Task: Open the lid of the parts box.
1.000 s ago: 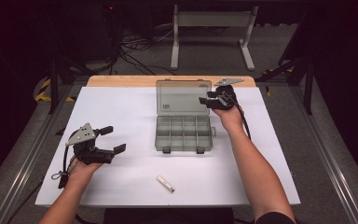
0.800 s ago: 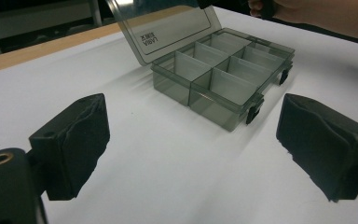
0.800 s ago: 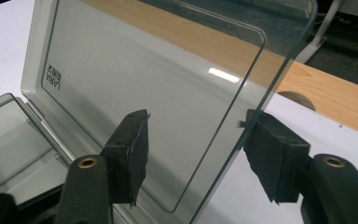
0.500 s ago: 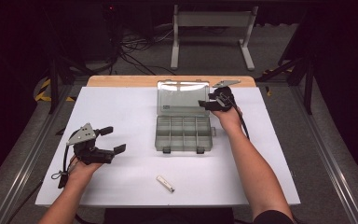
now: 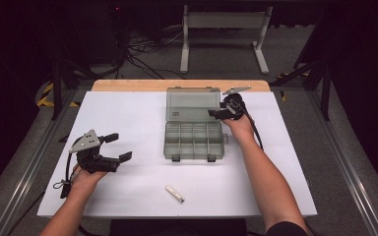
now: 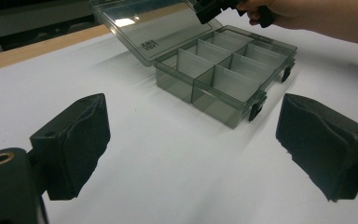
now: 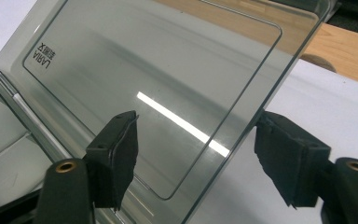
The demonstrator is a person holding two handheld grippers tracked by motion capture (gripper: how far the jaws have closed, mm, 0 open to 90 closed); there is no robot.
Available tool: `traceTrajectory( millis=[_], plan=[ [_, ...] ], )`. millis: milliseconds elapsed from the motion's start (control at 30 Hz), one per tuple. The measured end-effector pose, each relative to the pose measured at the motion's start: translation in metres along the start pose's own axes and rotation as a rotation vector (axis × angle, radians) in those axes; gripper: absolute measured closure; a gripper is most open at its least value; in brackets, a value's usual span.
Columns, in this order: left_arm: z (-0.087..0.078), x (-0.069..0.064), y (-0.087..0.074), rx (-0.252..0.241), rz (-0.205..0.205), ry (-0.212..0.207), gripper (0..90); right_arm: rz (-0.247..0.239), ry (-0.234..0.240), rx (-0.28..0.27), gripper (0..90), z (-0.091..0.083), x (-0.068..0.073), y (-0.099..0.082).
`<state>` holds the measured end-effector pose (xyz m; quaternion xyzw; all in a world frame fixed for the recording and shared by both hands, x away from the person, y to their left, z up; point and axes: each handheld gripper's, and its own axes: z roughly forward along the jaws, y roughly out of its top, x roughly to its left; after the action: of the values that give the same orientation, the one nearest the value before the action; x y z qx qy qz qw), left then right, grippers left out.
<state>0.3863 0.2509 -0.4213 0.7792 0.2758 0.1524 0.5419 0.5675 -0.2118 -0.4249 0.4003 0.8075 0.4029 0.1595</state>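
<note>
A smoky-grey compartment box (image 5: 193,140) lies in the middle of the white table (image 5: 128,113), its clear lid (image 5: 193,104) swung up and leaning back. My right gripper (image 5: 215,112) is at the lid's right edge. In the right gripper view the lid (image 7: 158,70) stands between the jaws of that gripper (image 7: 196,154), which have just been opening, and the pads stand off the lid. My left gripper (image 5: 118,146) rests at the left of the table, open and with nothing in it. Its own view looks between wide jaws (image 6: 191,144) at the box (image 6: 233,70).
A small white stick-shaped object (image 5: 174,193) lies near the table's front edge, between the two arms. A wooden strip (image 5: 128,85) runs along the far edge. Behind the table stand a white frame (image 5: 224,29) and cables on the dark floor.
The right hand has shifted only slightly at the lid's edge. The left gripper, the box and the white stick have not moved.
</note>
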Motion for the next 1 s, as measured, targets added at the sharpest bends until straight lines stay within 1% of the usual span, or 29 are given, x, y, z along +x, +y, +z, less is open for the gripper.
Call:
traceTrajectory(
  millis=[167,200,333,467,533,700,767,867,933,1000],
  plan=[
    [0.0,0.0,0.0,0.002,0.003,-0.002,10.8,0.009,0.017,0.01,28.3,0.002,-0.001,-0.001],
    [0.0,0.0,0.0,0.0,0.001,-0.001,10.8,0.011,0.021,0.02,28.0,0.003,-0.001,-0.002],
    [0.0,0.0,0.0,0.004,0.005,0.0,10.8,0.02,0.027,0.026,26.1,0.005,-0.001,-0.003],
    [-0.001,0.0,0.001,0.005,0.009,0.003,10.9,0.023,0.028,0.04,24.6,0.008,-0.001,-0.005],
    [-0.001,0.0,0.001,0.006,0.01,0.004,10.9,0.034,0.03,0.045,24.2,0.008,-0.001,-0.005],
    [-0.001,-0.001,0.001,0.006,0.013,0.004,10.9,0.036,0.026,0.044,22.6,0.008,-0.001,-0.005],
    [-0.001,-0.001,0.001,0.004,0.012,0.004,10.9,0.034,0.021,0.034,22.2,0.006,-0.001,-0.004],
    [-0.001,-0.001,0.002,-0.001,0.006,0.001,10.9,0.028,-0.002,0.016,21.1,0.0,-0.002,-0.002],
    [-0.002,-0.001,0.003,-0.006,0.011,-0.002,10.9,0.028,-0.003,0.004,20.7,-0.006,-0.001,-0.001],
    [-0.002,-0.001,0.003,-0.01,0.013,-0.003,10.8,0.014,-0.004,-0.003,20.4,-0.013,0.002,0.002]
  ],
)
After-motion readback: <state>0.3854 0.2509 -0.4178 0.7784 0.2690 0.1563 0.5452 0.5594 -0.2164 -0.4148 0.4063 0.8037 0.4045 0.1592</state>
